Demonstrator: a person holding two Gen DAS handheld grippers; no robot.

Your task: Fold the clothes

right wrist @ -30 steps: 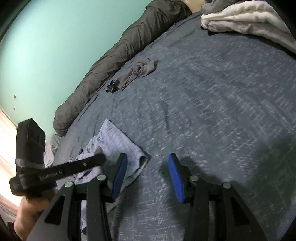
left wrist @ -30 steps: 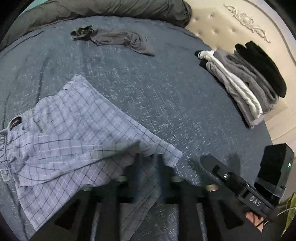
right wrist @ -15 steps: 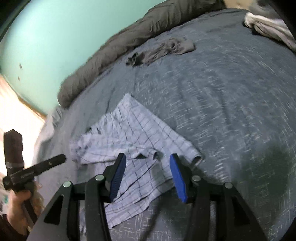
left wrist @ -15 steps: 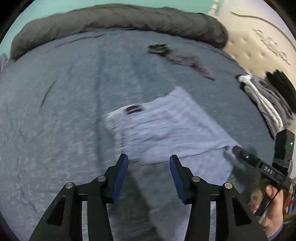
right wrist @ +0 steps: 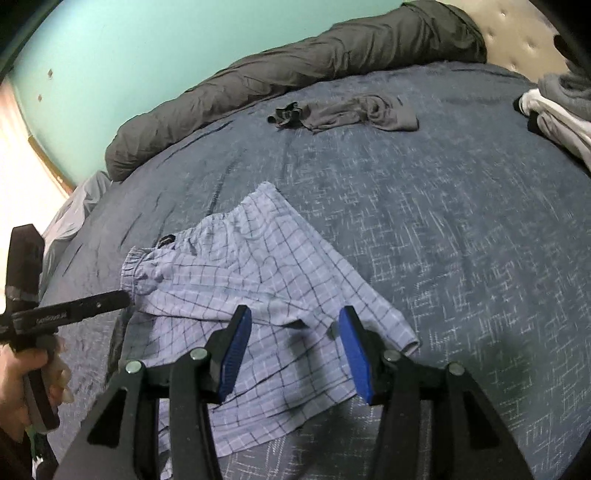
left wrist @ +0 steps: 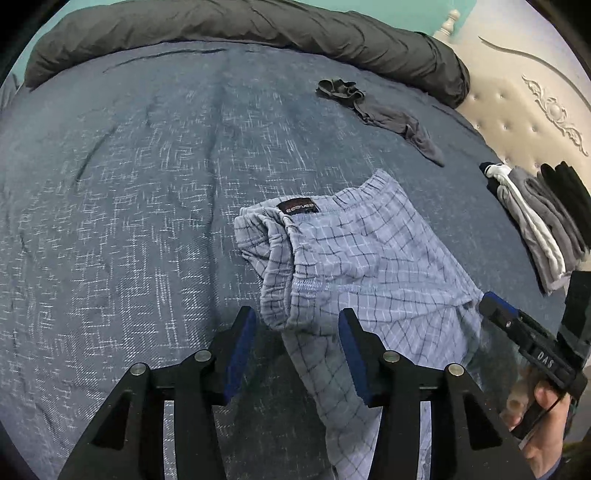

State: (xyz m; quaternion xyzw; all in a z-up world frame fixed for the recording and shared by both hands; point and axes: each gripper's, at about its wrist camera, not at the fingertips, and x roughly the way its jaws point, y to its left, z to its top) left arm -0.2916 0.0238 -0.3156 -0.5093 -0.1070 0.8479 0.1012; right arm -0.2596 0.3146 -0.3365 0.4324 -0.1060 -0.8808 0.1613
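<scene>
Blue plaid shorts [left wrist: 369, 266] are lying rumpled on the dark blue bedspread [left wrist: 129, 206], roughly mid-bed, with the elastic waistband [left wrist: 280, 236] bunched up and a dark label [left wrist: 298, 207] showing on it. One leg trails down toward the camera in the left wrist view.

Left gripper [left wrist: 294, 325] is spread wide, blue pads on either side of the bunched waistband end, hovering over it and not pinching anything. Right gripper [right wrist: 291, 325] is spread too, sitting over the hem end of the shorts [right wrist: 266, 288], nothing between the pads but open cloth below. You can see each gripper from the other's camera, with a hand [left wrist: 550, 432] wrapped on the handle.

Further up the bed there's a crumpled grey garment [left wrist: 384, 114], well apart from the shorts. A rolled dark grey duvet [left wrist: 258, 26] runs along the far edge. By the cream tufted headboard [left wrist: 524, 99] sits a pile [left wrist: 543, 214] of grey, white and black clothes.
</scene>
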